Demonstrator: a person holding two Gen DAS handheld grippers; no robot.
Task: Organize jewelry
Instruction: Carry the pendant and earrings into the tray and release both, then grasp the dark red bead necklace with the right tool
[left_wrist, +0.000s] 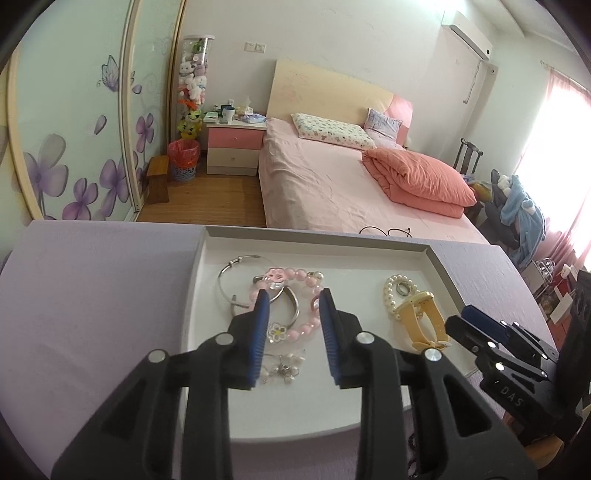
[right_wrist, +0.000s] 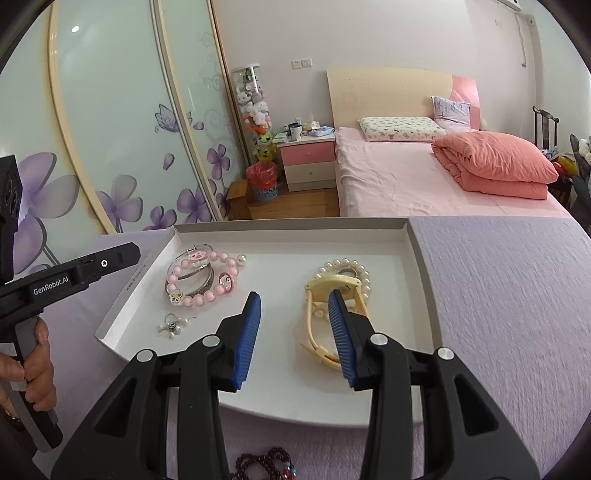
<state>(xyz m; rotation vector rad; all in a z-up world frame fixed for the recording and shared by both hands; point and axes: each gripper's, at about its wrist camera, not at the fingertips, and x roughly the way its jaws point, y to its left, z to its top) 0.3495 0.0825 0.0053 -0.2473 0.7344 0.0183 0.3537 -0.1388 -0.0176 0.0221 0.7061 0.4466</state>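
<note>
A white tray (left_wrist: 207, 266) (right_wrist: 417, 251) lies on a lilac cloth. In it lie a pink bead bracelet (left_wrist: 312, 284) (right_wrist: 201, 275), silver bangles (left_wrist: 229, 277) (right_wrist: 207, 284), a small earring cluster (left_wrist: 282, 369) (right_wrist: 171, 325), a pearl bracelet (left_wrist: 389, 299) (right_wrist: 345, 266) with a ring (left_wrist: 404, 288), and a yellow watch (left_wrist: 424, 317) (right_wrist: 325, 295). My left gripper (left_wrist: 293, 295) is open over the pink bracelet and bangles. My right gripper (right_wrist: 295, 297) (left_wrist: 465, 321) is open beside the watch, its right finger over the strap.
A dark red bead string (right_wrist: 266, 465) lies on the cloth in front of the tray. Beyond the table are a pink bed (left_wrist: 332, 177), a nightstand (left_wrist: 234, 147), a red bin (left_wrist: 183, 158) and sliding wardrobe doors (right_wrist: 110, 129).
</note>
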